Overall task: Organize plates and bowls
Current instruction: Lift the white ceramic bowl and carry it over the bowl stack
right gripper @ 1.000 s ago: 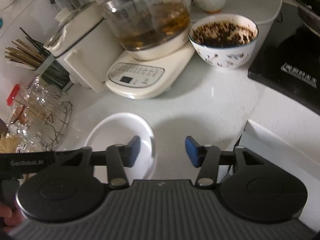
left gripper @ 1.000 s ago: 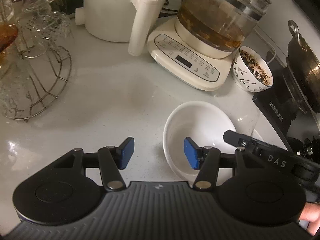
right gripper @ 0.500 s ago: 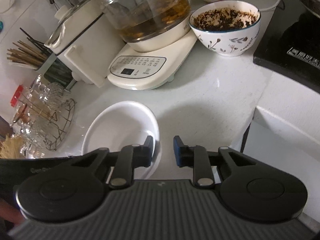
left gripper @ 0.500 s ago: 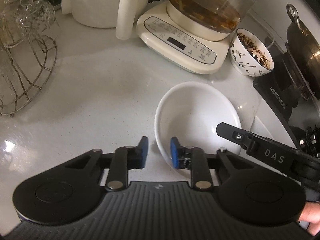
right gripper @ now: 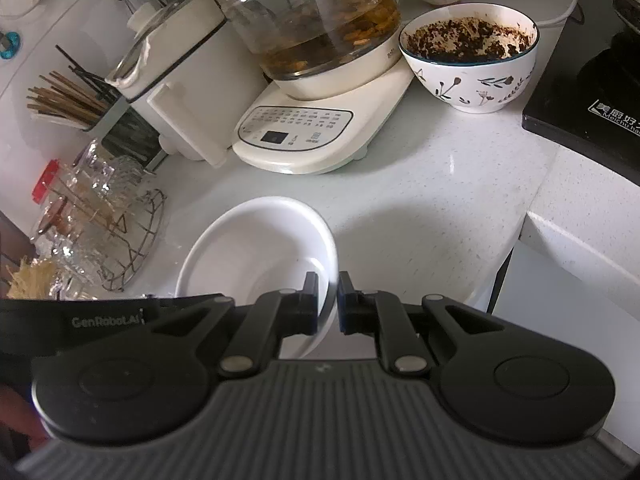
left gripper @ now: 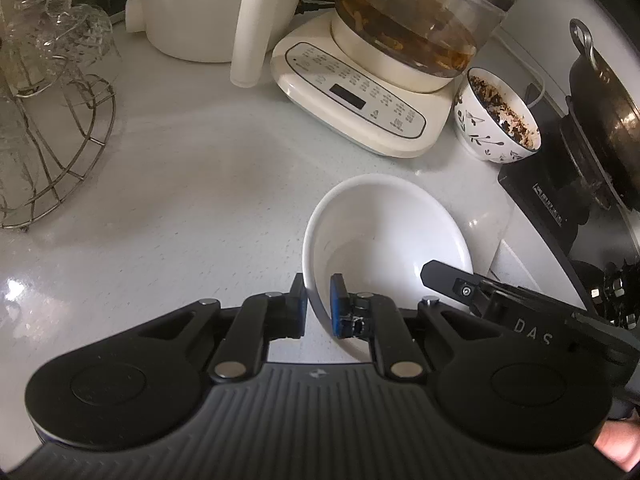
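Left gripper (left gripper: 318, 306) and right gripper (right gripper: 328, 304) jaws both pinching opposite rims of white bowl (left gripper: 384, 236), near bench (left gripper: 180, 200) front edge.

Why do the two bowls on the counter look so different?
The white bowl is plain, while the flowered bowl has dark plant drawings outside. The white bowl is empty and clean; the flowered bowl is caked with dark crumbs. The left gripper and right gripper each pinch the white bowl's rim, but nothing touches the flowered bowl by the tea kettle. Both are round and sit upright.
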Demonstrator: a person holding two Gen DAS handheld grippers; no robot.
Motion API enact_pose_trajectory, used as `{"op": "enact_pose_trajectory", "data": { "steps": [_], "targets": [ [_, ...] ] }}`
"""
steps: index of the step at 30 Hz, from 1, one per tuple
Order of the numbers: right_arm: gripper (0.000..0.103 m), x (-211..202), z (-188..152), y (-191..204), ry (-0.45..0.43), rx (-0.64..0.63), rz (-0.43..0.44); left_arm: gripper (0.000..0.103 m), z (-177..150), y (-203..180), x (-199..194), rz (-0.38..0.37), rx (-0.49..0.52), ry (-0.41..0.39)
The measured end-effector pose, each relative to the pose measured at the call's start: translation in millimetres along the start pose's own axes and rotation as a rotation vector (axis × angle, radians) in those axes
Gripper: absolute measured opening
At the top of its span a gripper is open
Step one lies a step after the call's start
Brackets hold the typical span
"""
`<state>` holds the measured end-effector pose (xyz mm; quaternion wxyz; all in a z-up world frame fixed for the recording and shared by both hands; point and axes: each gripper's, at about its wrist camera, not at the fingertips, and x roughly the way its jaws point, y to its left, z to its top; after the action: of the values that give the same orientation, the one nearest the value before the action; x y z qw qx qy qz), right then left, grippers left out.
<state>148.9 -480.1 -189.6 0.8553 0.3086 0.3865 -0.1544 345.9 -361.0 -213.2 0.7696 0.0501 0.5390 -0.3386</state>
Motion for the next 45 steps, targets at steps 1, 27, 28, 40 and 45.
{"op": "enact_pose_trajectory", "data": {
  "steps": [1,27,28,40,45],
  "targets": [
    [0.012,-1,0,0,0.001,0.001,0.001,0.014,0,0,-1,-0.001,-0.002,0.001],
    [0.013,-66,5,36,-0.041,-0.017,0.016,0.014,-6,-14,-82,0.002,0.026,-0.051],
    [0.013,-69,4,38,-0.040,-0.016,0.017,0.014,-6,-13,-85,0.003,0.028,-0.051],
    [0.014,-90,4,55,-0.046,-0.062,0.042,0.014,-23,0,-116,-0.039,-0.053,-0.051],
    [0.014,-94,2,66,-0.035,-0.078,0.058,0.014,-32,5,-128,-0.024,-0.071,-0.070]
  ]
}}
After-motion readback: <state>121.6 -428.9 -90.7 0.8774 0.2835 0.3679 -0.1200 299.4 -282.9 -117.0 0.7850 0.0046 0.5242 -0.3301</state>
